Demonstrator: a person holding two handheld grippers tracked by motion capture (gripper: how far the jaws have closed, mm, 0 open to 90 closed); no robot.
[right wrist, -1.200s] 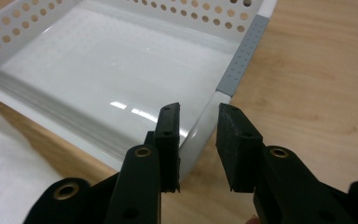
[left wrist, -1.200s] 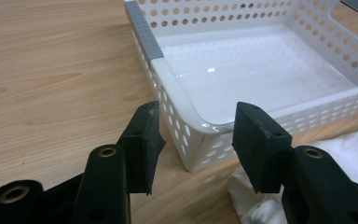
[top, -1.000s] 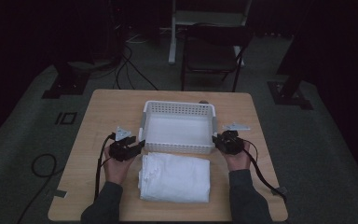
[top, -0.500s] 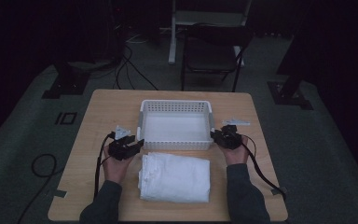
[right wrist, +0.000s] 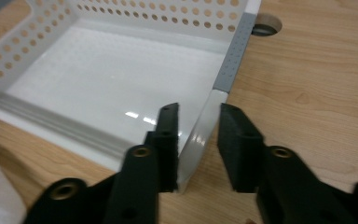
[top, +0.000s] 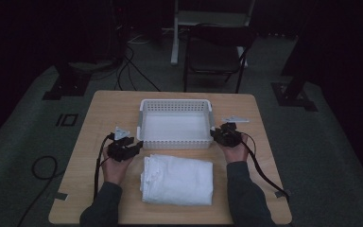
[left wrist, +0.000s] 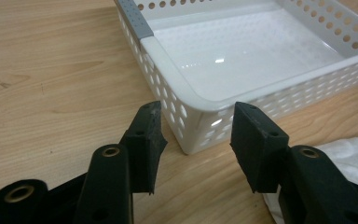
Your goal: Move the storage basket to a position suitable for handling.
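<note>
Basket (top: 175, 124), white and perforated, sits at the centre of the table (top: 104, 106) in the high view, above a folded white towel (top: 177, 179). Left hand-held gripper (top: 131, 149) lies at the basket's lower-left corner, its jaws spread around that corner without pressing it. Right hand-held gripper (top: 216, 134) straddles the lower-right rim; its jaws have just been opening, the wall between them.

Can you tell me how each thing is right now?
Basket: upright, empty.
White cloth: folded, lying flat in front of the basket.
Left gripper: jaws open at the basket's corner, holding nothing.
Right gripper: jaws just been opening, astride the basket's side wall, not pressing it.
</note>
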